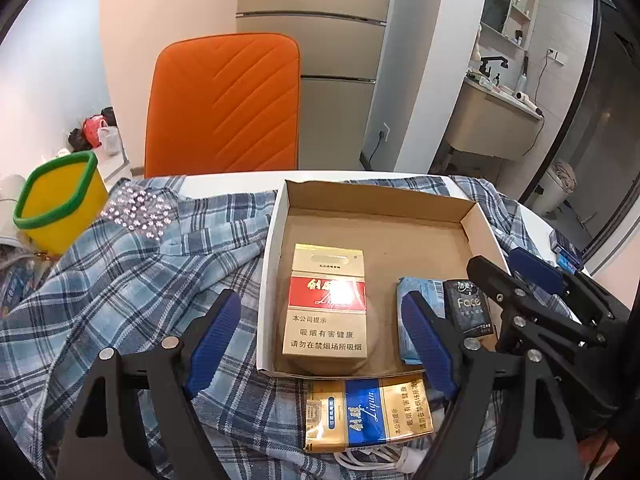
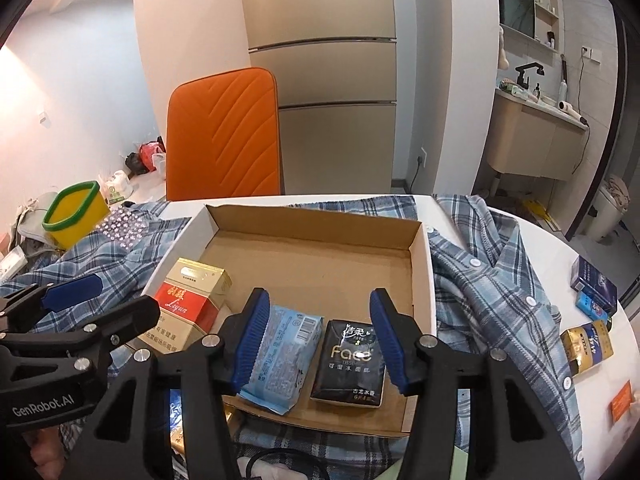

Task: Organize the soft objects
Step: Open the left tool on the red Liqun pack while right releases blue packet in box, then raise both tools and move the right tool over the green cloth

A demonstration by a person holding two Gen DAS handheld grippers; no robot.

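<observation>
A shallow cardboard box (image 1: 272,280) lies on a blue plaid shirt (image 1: 120,280). Inside it are a red-and-gold cigarette pack (image 1: 326,304), a light blue tissue pack (image 2: 280,356) and a black "Face" tissue pack (image 2: 352,364). My left gripper (image 1: 320,340) is open, its blue pads well clear of either side of the red-and-gold pack. My right gripper (image 2: 320,342) is open too, with the two tissue packs lying side by side between its pads. A blue-and-gold cigarette pack (image 1: 368,416) rests on the shirt just in front of the box.
A yellow bin with a green rim (image 1: 56,204) stands at the far left beside a sparkly sheet (image 1: 140,212). An orange chair (image 1: 224,108) is behind the table. More small packs (image 2: 592,284) sit by the table's right edge. A white cable (image 1: 376,460) lies near me.
</observation>
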